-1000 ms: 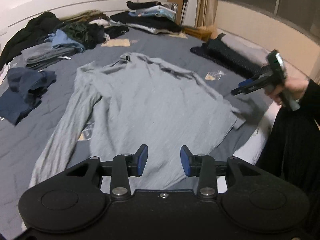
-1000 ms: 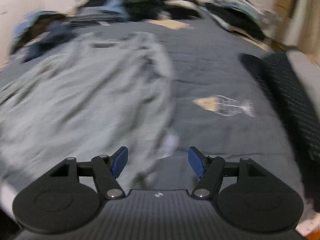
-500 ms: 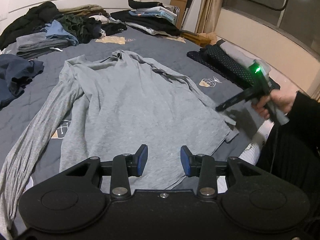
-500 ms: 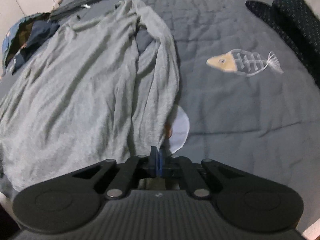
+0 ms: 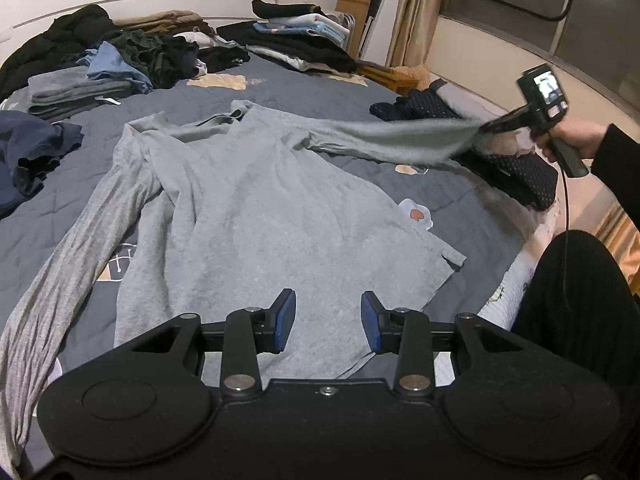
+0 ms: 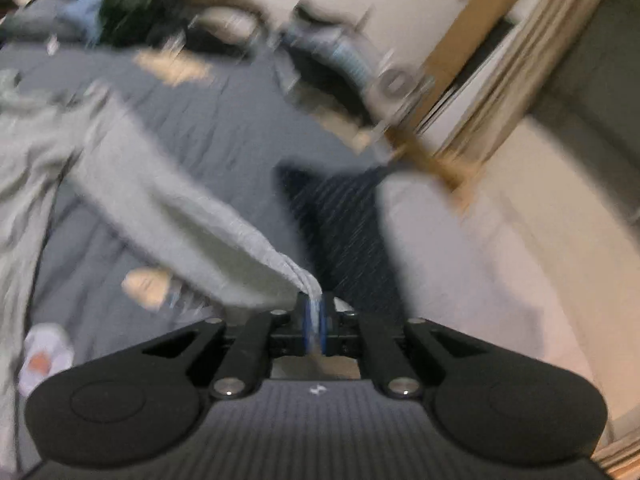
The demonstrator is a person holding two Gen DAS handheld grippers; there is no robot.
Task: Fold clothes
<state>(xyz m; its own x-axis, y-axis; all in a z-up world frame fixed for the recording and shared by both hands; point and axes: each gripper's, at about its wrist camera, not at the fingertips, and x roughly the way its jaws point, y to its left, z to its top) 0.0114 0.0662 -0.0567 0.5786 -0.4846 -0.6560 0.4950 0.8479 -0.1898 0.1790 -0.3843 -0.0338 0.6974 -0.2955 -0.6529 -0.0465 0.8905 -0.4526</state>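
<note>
Left wrist view: grey long-sleeve shirt lies spread flat on the blue-grey bed, hem twd the camera, collar far side. Left claw hovers just above the hem, pads apart w/ nothing between them, released. One sleeve trails down the left edge of the frame. Other sleeve is lifted off the bed and stretched out to the right, its cuff end in the right claw, which a hand in a black sleeve holds up. Piles of clothes sit along the headboard side; a dark dotted garment lies at the bed's right edge.

Right wrist view (blurred): right claw is clenched on the grey sleeve cuff, fabric pinched between the blue pads. Sleeve runs up-left from the pads to the shirt body.
</note>
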